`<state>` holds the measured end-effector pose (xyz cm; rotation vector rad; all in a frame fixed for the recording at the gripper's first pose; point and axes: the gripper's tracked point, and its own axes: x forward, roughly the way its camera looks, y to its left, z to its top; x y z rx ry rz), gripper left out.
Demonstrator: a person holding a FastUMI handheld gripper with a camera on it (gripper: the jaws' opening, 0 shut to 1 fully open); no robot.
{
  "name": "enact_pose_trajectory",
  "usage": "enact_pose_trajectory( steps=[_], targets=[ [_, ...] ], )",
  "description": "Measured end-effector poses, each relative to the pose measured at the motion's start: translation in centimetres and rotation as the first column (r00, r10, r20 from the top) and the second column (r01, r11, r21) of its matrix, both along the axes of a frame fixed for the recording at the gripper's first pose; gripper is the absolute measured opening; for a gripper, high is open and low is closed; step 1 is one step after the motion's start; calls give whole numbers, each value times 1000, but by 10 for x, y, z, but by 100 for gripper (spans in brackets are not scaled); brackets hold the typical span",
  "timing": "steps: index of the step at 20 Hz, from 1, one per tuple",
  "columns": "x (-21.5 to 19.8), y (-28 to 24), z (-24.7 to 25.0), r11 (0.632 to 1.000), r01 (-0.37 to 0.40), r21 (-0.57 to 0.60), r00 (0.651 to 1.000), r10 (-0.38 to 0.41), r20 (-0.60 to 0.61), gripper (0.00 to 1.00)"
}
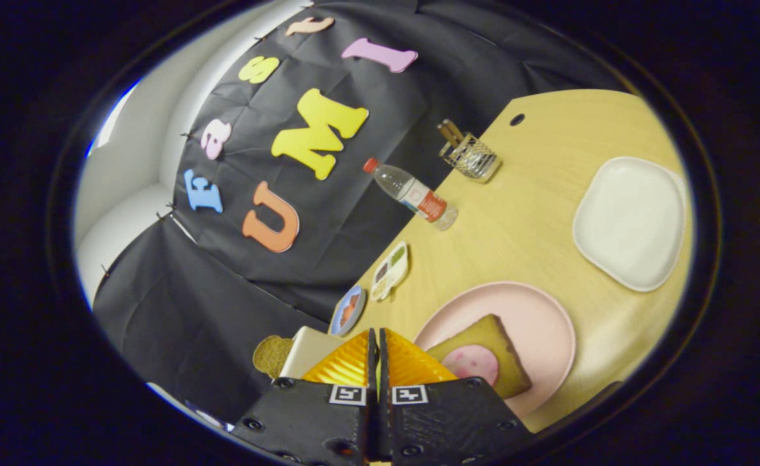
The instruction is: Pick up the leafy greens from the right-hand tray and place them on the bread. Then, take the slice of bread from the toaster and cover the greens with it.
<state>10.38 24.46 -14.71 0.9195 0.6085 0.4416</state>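
The bread (483,353) is lying flat on the pink plate (542,323), its long axis running from beside the gripper (378,349) out toward the plate's middle. It is sitting just beside the gripper's orange fingers (412,366), which are pressing together with nothing visible between them. The slice is looking tan with a dark crust, a round pink slice of meat (474,364) resting on it. On the gripper's other side, another bread slice (271,355) is poking out of the white toaster (305,353). Beyond the pink plate, a white tray (632,223) is sitting on the surface (516,226).

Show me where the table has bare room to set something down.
Widest bare wood lies between the water bottle, wire holder, white plate and pink plate. Crowded by the closed gripper: toaster, small dishes.
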Motion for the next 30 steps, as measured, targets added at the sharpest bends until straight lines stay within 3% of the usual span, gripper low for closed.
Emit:
enact_pose_trajectory(
  steps=[6,11,13,14,18,20,22,26,28,30],
  targets=[
    [5,-38,-29,991,70,-116,998,-70,1,0],
    [3,-57,-46,956,96,-277,995,-89,36,2],
    [-1,-62,-44,940,98,-328,995,-84,58,17],
    [-2,-66,-42,928,109,-357,993,-89,72,31],
    [-6,-81,-20,871,193,-451,977,-131,167,68],
    [-8,-85,0,815,251,-522,960,-139,245,86],
    [-11,-79,29,757,310,-576,934,-130,332,96],
    [-22,-40,92,670,405,-622,872,-79,483,95],
    [-29,-6,117,666,419,-617,847,-41,531,95],
    [-34,33,131,697,398,-597,841,-17,541,95]
  ],
)
